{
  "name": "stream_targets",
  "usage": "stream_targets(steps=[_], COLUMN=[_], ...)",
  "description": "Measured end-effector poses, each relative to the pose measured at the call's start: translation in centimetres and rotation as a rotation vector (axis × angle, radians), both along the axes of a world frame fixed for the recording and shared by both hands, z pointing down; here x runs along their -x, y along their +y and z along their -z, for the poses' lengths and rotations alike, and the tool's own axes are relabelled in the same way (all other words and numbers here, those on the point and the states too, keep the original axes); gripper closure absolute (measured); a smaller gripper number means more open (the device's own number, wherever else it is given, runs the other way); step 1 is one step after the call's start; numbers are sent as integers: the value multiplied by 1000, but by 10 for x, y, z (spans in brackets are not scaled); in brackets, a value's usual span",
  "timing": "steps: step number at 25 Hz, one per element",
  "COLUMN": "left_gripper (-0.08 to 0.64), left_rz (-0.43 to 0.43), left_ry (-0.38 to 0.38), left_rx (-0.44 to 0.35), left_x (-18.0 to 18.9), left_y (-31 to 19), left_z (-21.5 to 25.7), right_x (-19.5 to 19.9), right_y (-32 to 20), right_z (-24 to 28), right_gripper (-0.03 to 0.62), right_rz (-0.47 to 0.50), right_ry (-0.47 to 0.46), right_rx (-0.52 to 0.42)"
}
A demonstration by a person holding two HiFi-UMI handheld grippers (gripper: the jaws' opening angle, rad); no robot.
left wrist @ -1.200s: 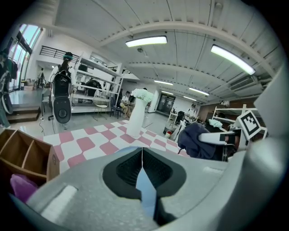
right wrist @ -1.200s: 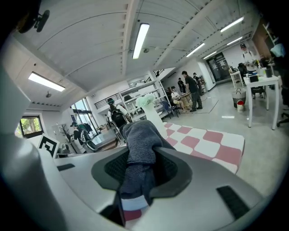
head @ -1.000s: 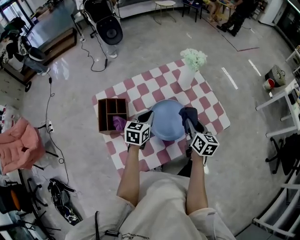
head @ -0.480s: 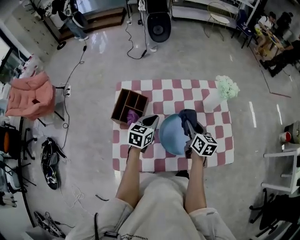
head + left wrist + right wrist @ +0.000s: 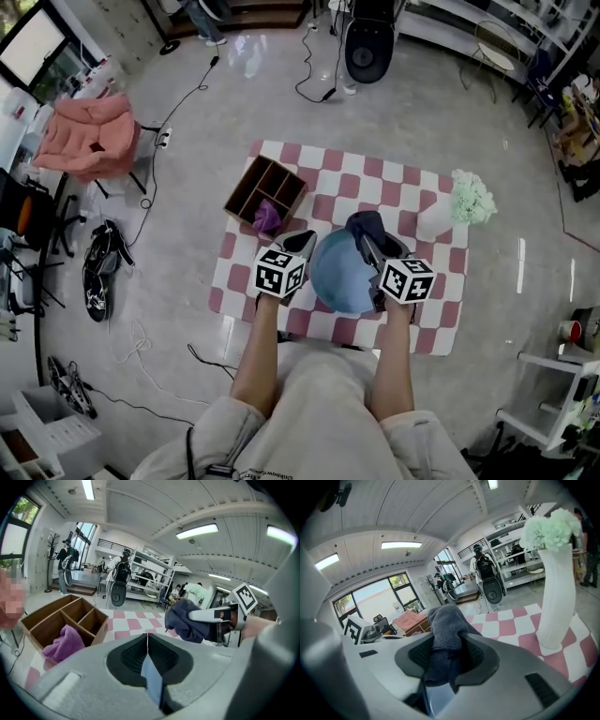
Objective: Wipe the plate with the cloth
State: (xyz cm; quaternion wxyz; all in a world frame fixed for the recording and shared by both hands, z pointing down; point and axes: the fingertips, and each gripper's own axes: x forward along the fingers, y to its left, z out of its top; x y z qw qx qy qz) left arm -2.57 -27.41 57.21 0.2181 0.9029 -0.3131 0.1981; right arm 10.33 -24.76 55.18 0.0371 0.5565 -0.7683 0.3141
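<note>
A light blue plate (image 5: 339, 274) is lifted over the pink-and-white checked cloth table (image 5: 375, 192). My left gripper (image 5: 305, 242) is shut on its left rim; a thin blue edge of the plate (image 5: 151, 681) shows between the closed jaws of the left gripper (image 5: 147, 637). My right gripper (image 5: 367, 242) is shut on a dark blue cloth (image 5: 366, 225), which rests at the plate's far right rim. In the right gripper view the dark blue cloth (image 5: 444, 627) bulges out of the closed jaws. The left gripper view shows that cloth (image 5: 185, 620) just right of centre.
A wooden divided box (image 5: 265, 192) with a purple cloth (image 5: 267, 216) in it stands at the table's far left corner. A white vase (image 5: 433, 223) with pale green flowers (image 5: 472, 199) stands at the far right. Cables and a pink chair (image 5: 89, 136) lie around the floor.
The head view has swung round, so the table looks turned. Both grippers keep their holds. The right gripper has carried the dark cloth from the plate's right edge toward its far rim.
</note>
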Motion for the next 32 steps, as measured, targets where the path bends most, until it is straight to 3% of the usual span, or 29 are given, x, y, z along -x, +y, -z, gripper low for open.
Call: stream_targets(steps=[9, 15, 21, 26, 29, 32], left_gripper=[548, 548, 548, 491, 468, 465], left_rz=[173, 374, 530, 663, 672, 624], left_ry=[-18, -33, -29, 114, 134, 122], left_rx=[19, 49, 161, 316, 355, 377], left_x=[5, 23, 39, 48, 45, 36], left_y=[27, 48, 83, 103, 102, 97], left_z=[-16, -32, -69, -98, -105, -111], right_x=[7, 7, 3, 14, 31, 41], right_y=[0, 22, 48, 68, 80, 83], right_z=[-17, -30, -46, -55, -61, -69], right_gripper=[457, 457, 457, 457, 456, 454], right_rz=[187, 295, 367, 474, 592, 616], right_ry=[-2, 46, 60, 114, 183, 198], right_rx=[17, 36, 67, 110, 140, 154])
